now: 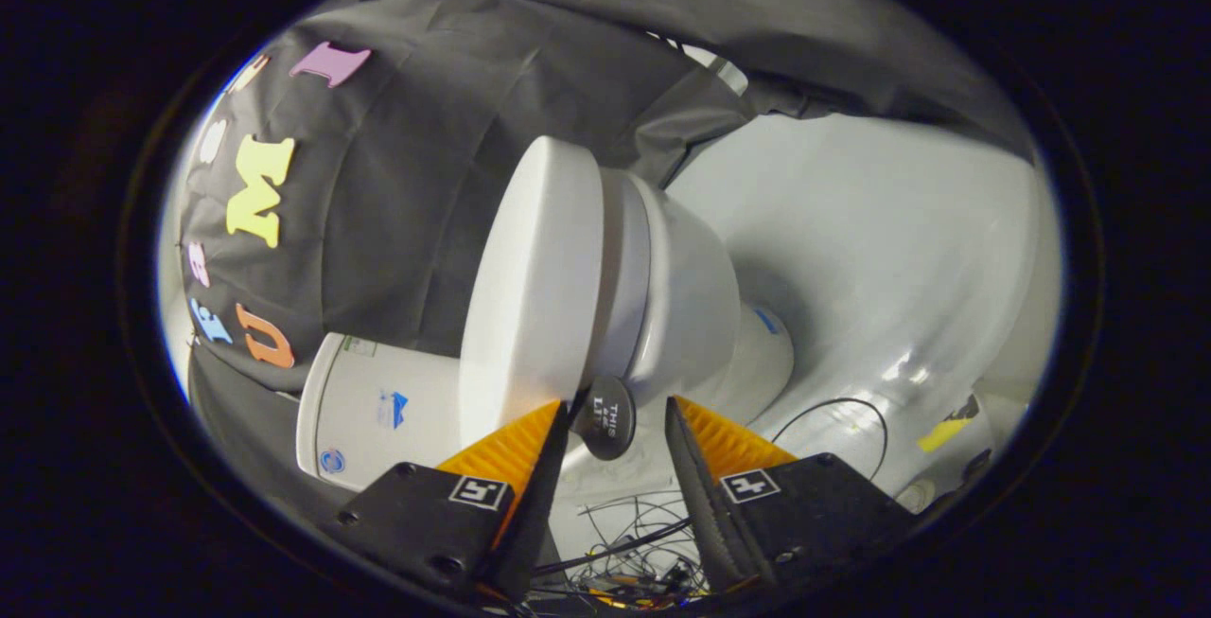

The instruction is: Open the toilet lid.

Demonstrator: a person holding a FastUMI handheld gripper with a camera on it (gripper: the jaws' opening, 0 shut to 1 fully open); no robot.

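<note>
orange jaws apart beside closed toilet lid (pixel 535 287)

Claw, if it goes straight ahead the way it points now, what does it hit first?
Probably the round black tab at the toilet lid's edge: it sits just ahead, between the open claw's fingertips. Depth is hard to judge.

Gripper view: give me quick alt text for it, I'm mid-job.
The gripper, rolled sideways, has its jaws open around a small black round tab at the front rim of the closed white toilet lid. Beyond are the bowl and tank; loose cables lie on the white floor.
</note>
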